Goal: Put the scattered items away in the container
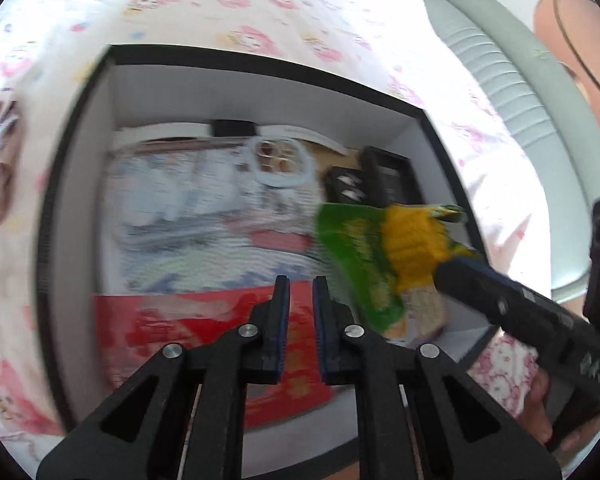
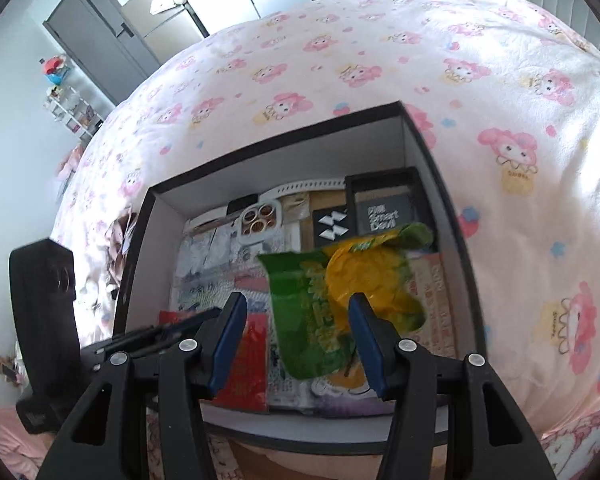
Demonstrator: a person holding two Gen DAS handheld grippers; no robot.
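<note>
**Two grippers over the box, snack bag inside**

Two grippers hang above the black box [image 2: 428, 152], which sits on the bed [image 2: 340, 60] with its pink cartoon-print sheet. Your right gripper [image 2: 298, 336] has its fingers spread wide apart; the green and yellow snack bag [image 2: 340, 292] shows between them, over the right half of the box, though you cannot tell from either view whether the pads touch it. In the left wrist view the right gripper's tip sits against the yellow part of the bag. Your left gripper [image 1: 301, 324] holds its fingers close together with a narrow gap and nothing between them, above a red packet [image 1: 172, 320] at the near end of the box. Further in lie a white phone case [image 2: 260, 220], printed papers [image 1: 204, 208] and a small black carton [image 2: 388, 208].
</note>
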